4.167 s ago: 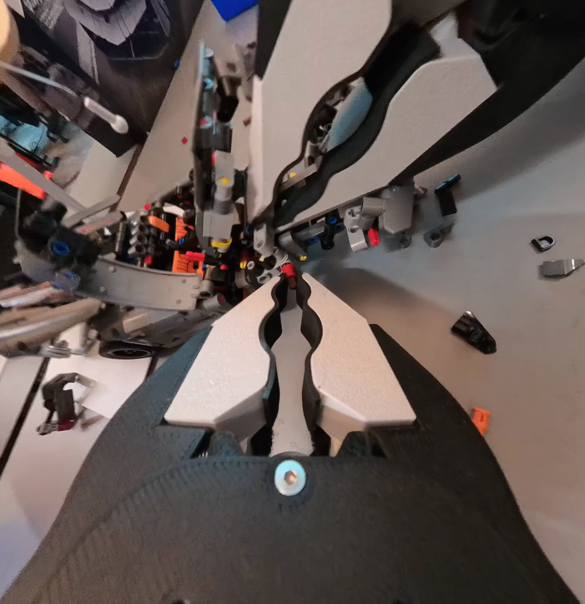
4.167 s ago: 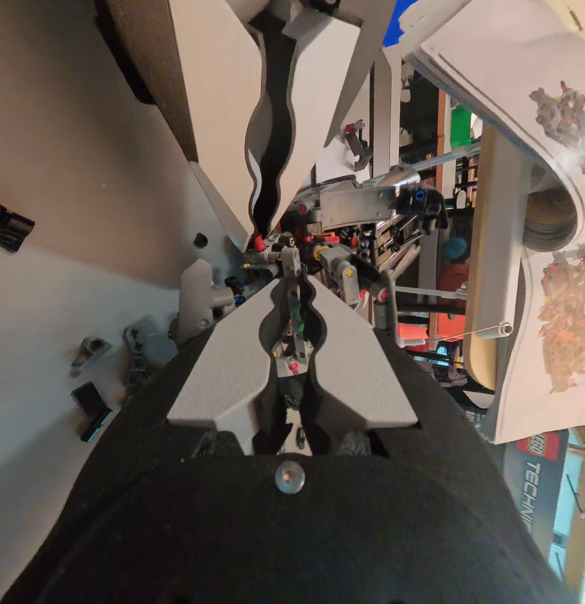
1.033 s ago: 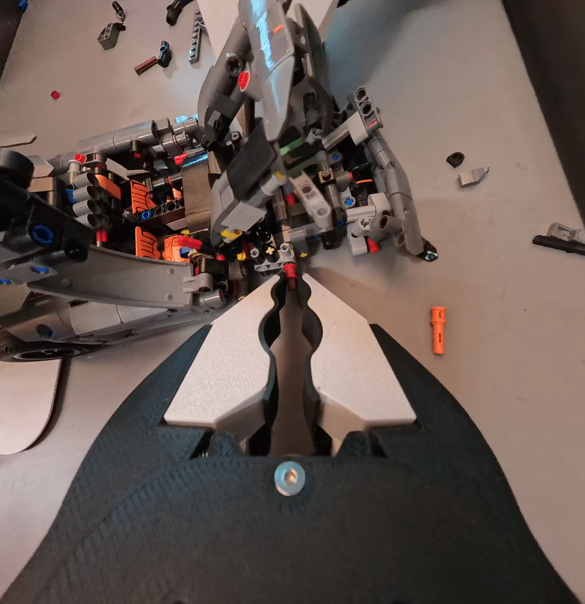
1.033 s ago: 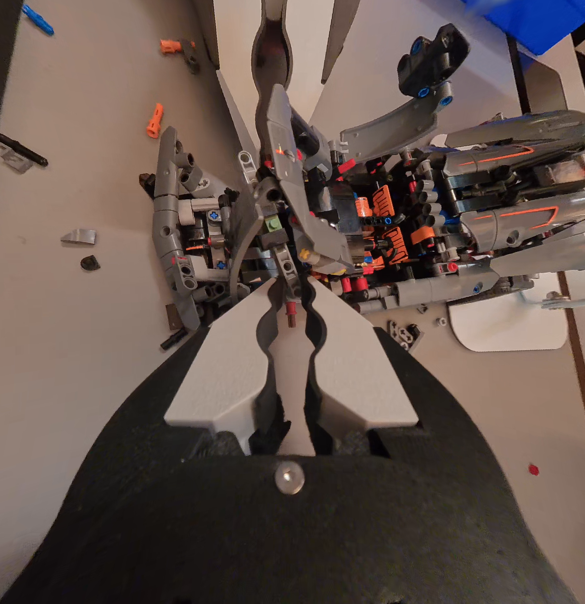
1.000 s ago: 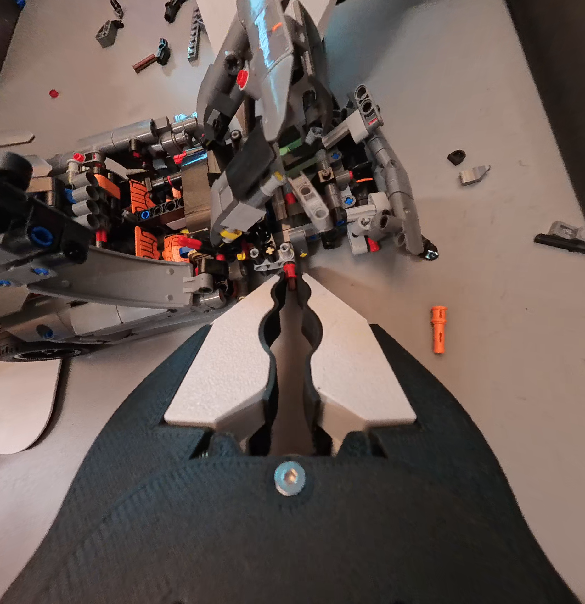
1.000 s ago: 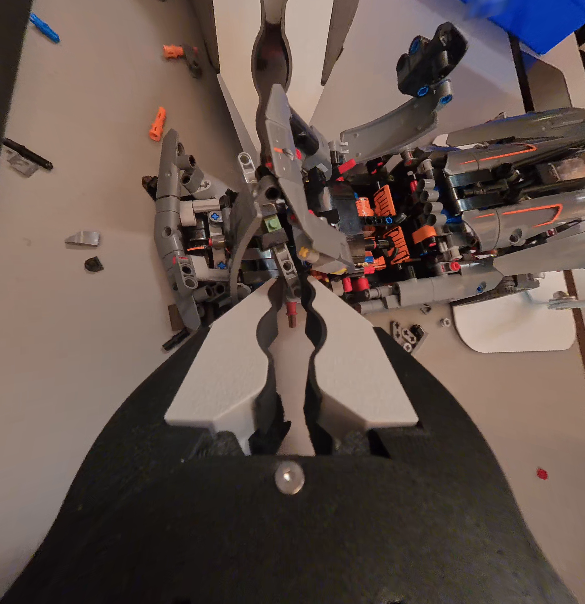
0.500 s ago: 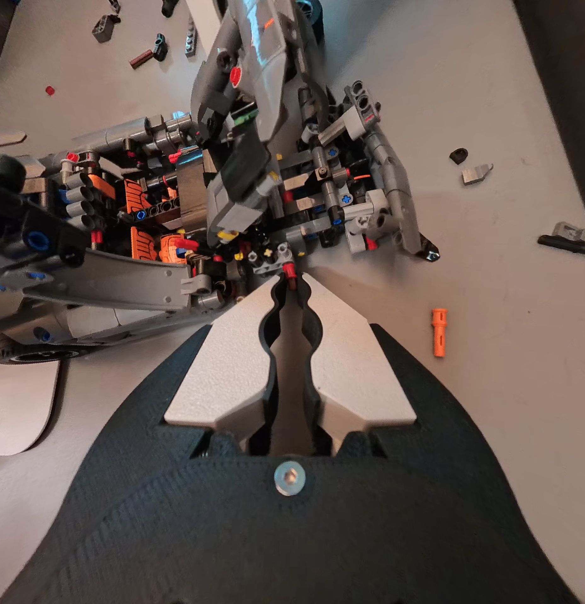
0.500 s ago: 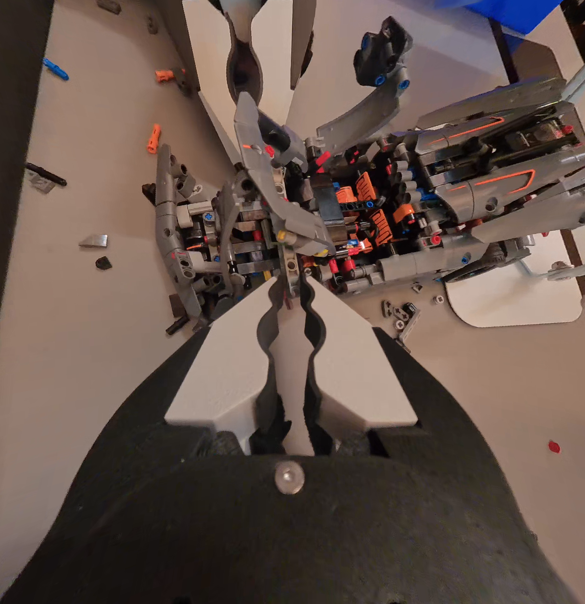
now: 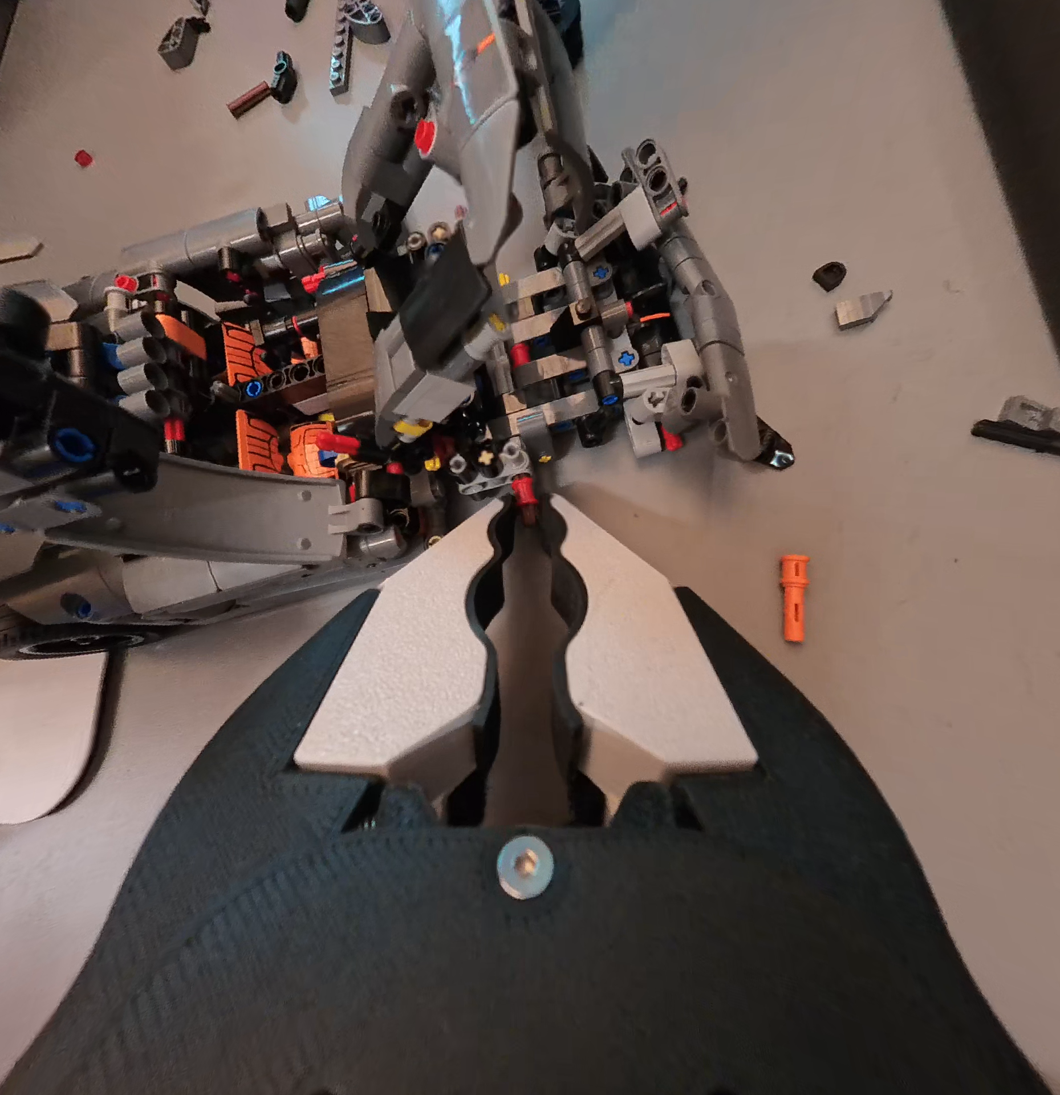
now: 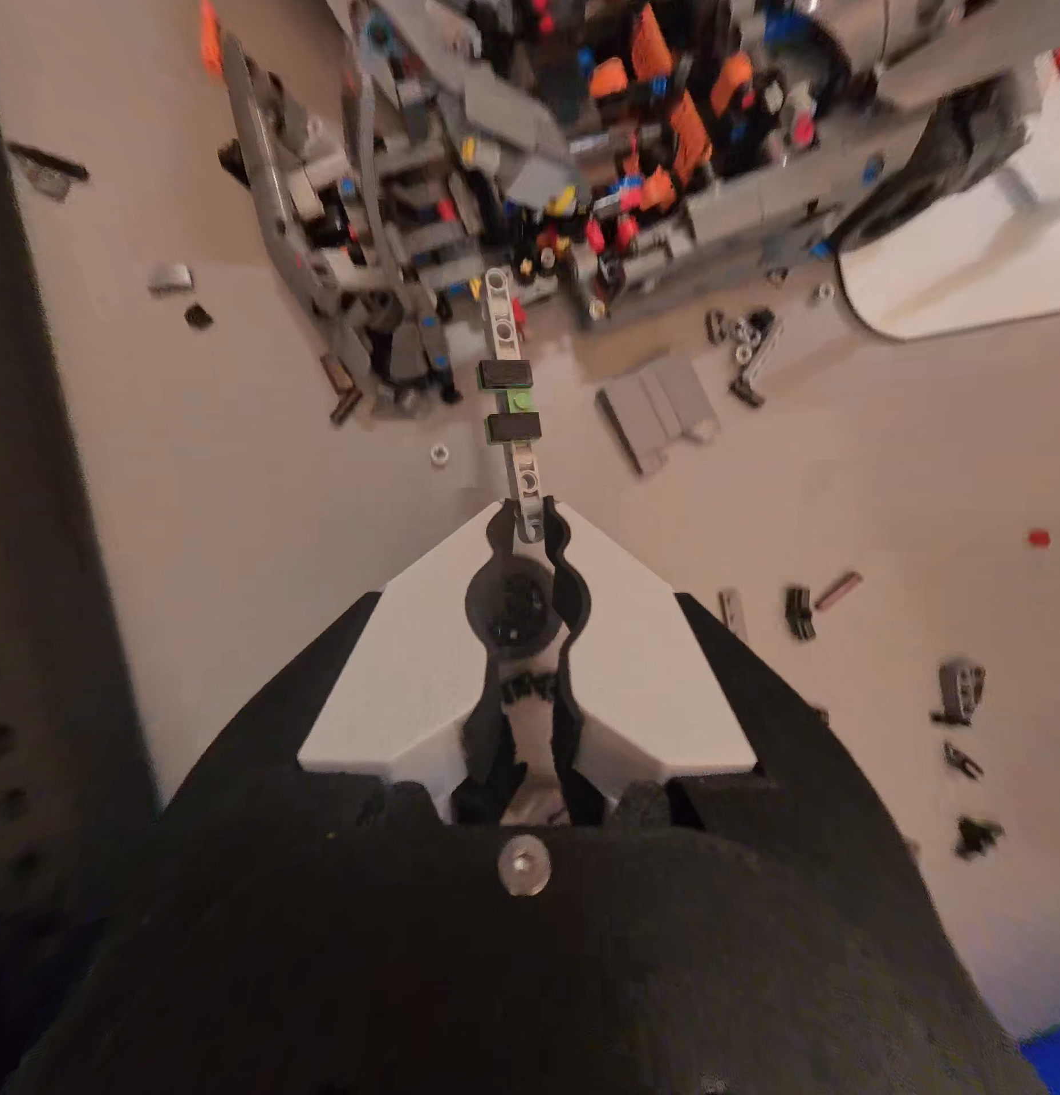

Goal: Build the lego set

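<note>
The grey and orange lego car (image 9: 290,379) lies on the beige table, its grey body panel (image 9: 474,112) tilted up. My left gripper (image 9: 526,511) is shut on a red pin (image 9: 522,490) that sticks out of the car's near side. My right gripper (image 10: 526,514) is shut on one end of a thin light grey beam (image 10: 506,323). The beam carries two black pieces and a green one and points toward the car (image 10: 575,148), apart from it. The right wrist view is blurred by motion.
An orange pin (image 9: 793,598) lies right of my left gripper. Small grey and black parts (image 9: 859,308) are scattered on the table. A flat grey panel piece (image 10: 657,409), a red stud (image 10: 1038,538) and a white sheet (image 10: 960,278) lie near the car. A dark strip (image 10: 30,533) runs along the table's left edge. Across from one pair of fingers to the other is roughly 15 centimeters.
My right gripper has pulled back from the car with the grey beam in it. The car's body panel has swung up. My left gripper still holds the red pin.
</note>
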`<state>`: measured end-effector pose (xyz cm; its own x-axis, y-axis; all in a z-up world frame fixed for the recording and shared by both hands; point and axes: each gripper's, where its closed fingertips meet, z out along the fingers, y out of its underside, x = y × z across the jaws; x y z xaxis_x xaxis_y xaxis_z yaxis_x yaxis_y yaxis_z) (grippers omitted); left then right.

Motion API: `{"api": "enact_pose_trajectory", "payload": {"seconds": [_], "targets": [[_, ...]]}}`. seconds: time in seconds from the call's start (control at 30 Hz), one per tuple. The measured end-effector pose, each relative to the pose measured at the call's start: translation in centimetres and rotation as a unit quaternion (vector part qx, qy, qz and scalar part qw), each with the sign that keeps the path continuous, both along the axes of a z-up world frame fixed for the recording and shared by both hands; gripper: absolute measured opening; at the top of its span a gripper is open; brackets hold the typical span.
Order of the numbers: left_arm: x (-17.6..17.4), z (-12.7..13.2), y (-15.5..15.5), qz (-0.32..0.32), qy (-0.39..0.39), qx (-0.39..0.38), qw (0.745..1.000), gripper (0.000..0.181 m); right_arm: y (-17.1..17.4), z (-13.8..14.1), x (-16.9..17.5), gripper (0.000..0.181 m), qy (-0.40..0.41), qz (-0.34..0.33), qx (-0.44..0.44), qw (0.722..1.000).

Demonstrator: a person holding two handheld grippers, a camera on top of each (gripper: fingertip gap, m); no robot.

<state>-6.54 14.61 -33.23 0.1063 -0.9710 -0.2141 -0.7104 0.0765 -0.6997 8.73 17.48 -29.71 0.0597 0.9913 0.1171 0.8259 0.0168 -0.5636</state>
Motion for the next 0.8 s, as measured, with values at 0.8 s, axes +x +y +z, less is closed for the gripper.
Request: {"api": "enact_pose_trajectory", "payload": {"seconds": [0.8], "targets": [[0.5,2.8,-0.8,-0.003,-0.038,0.007,0.999,0.033,-3.7,1.8,-0.9,0.030,0.036,-0.024,0.017,0.999]]}}
